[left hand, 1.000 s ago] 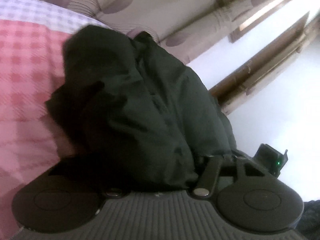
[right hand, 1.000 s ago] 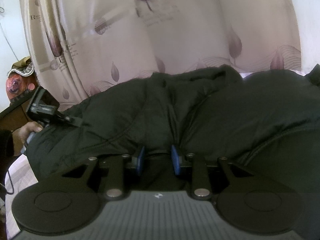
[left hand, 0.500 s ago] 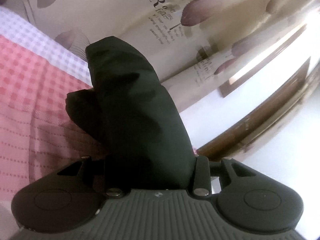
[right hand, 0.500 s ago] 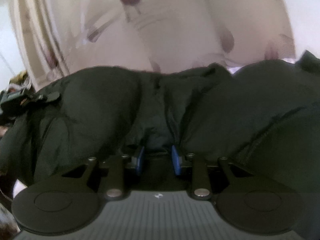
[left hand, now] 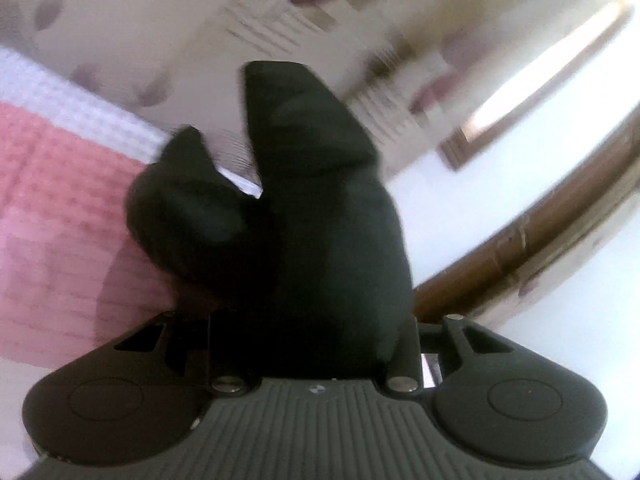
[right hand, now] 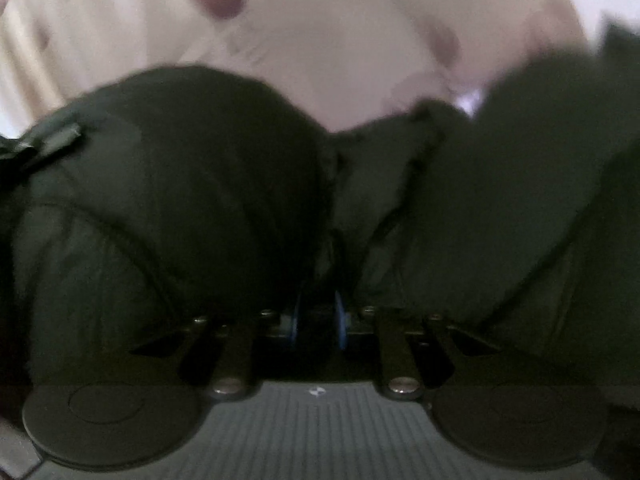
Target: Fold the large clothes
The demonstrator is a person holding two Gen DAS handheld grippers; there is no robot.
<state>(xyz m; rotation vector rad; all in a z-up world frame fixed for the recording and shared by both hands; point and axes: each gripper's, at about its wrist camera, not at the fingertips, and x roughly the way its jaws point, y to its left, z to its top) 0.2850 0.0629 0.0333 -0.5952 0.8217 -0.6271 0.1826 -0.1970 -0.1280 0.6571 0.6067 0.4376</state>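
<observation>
A: Where's the jacket (left hand: 320, 240)?
B: Bunched above the pink bed (left hand: 52, 216), before the curtain (left hand: 168, 20).
A: And the grippers?
B: Left gripper (left hand: 312, 344): jaws buried in cloth, clamped on it. Right gripper (right hand: 316, 316): jaws pinching a jacket fold.
</observation>
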